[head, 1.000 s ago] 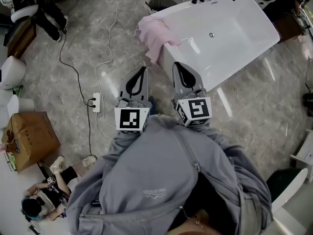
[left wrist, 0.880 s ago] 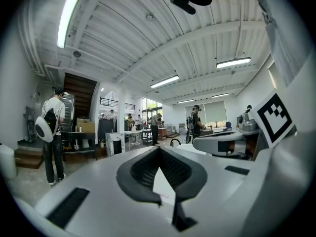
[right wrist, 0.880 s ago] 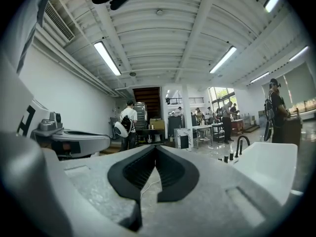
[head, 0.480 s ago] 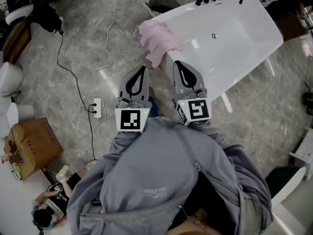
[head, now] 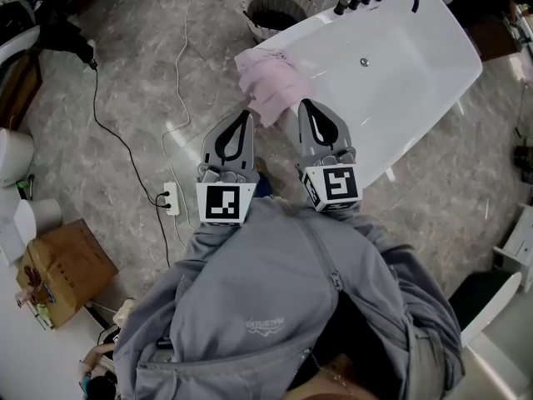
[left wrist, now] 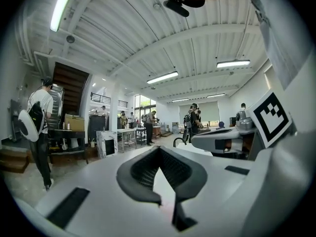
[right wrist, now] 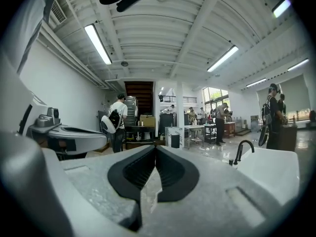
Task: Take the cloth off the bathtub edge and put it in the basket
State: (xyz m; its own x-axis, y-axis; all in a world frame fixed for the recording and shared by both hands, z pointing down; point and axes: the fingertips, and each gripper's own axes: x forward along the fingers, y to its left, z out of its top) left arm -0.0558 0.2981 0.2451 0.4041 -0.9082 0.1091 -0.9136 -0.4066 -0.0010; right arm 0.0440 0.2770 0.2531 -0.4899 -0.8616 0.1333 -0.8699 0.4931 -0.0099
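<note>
The pink cloth (head: 271, 86) hung over the bathtub (head: 400, 52) edge, near the basket (head: 265, 30). The left gripper (head: 243, 115) and right gripper (head: 306, 104) were shut and empty, just short of the cloth, so no grab yet.

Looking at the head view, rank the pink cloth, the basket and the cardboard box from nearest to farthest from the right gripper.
1. The pink cloth, on the bathtub edge, just beside the right gripper.
2. The basket, on the floor beyond the bathtub's corner.
3. The cardboard box, far lower left.
</note>
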